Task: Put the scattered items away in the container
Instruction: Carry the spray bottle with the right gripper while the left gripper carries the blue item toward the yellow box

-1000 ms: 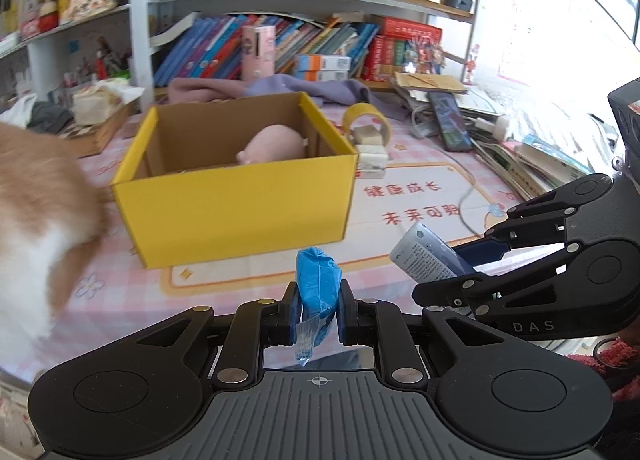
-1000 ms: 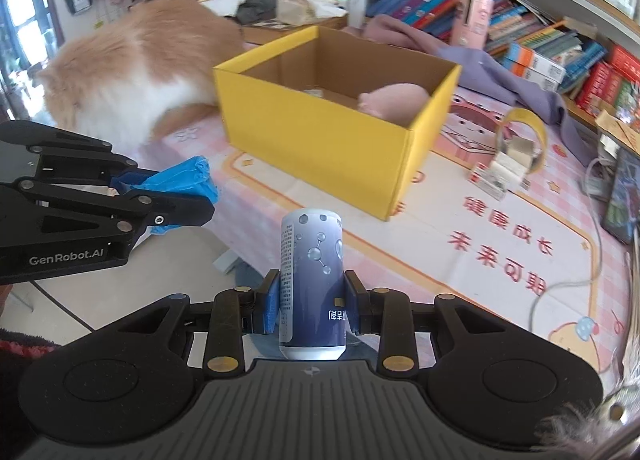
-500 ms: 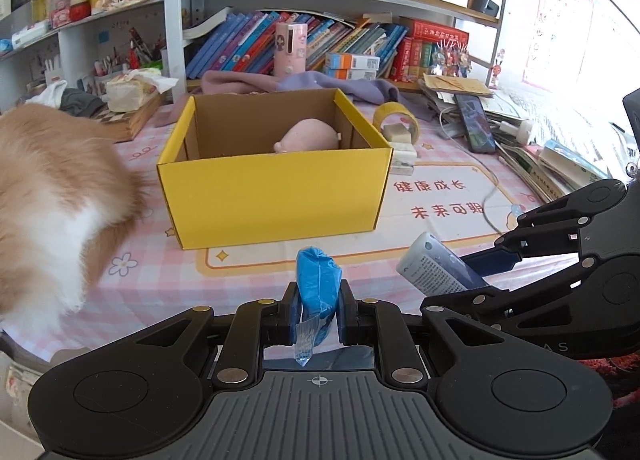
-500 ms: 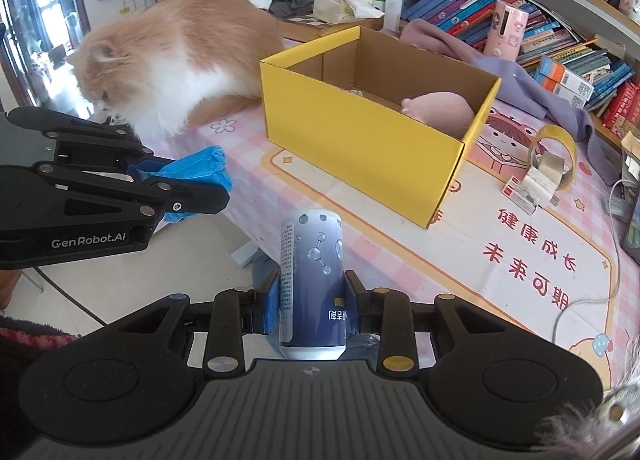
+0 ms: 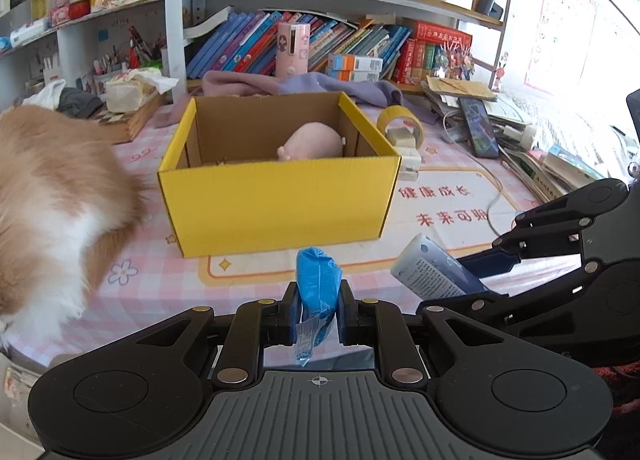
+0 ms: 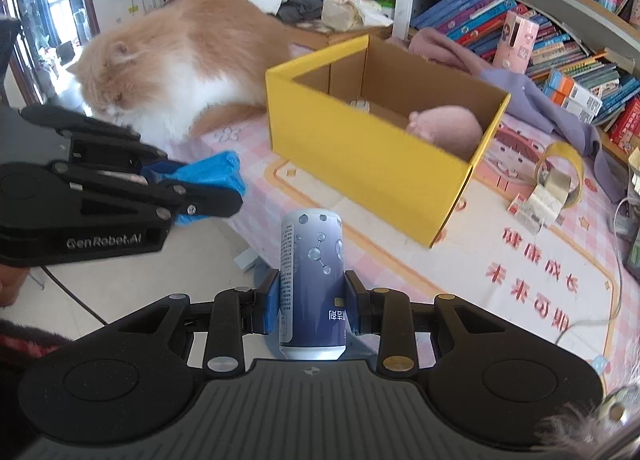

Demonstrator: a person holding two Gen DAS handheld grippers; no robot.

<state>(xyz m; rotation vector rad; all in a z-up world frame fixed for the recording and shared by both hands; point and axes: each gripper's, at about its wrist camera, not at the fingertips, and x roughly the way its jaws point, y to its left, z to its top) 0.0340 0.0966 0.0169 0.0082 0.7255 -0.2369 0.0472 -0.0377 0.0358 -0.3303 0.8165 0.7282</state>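
Cat (image 5: 48, 195) cut by left edge

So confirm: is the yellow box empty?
No, a pink plush toy already lies inside the yellow box, against its right wall.

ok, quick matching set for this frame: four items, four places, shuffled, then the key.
Items
1. blue packet
2. purple can
3. pink plush
4. tape roll

Places
A. on the table, right of the yellow box
B. clamped in the right gripper
C. inside the yellow box
D. clamped in the left gripper

Pairs: 1-D, 2-B, 3-C, 4-A
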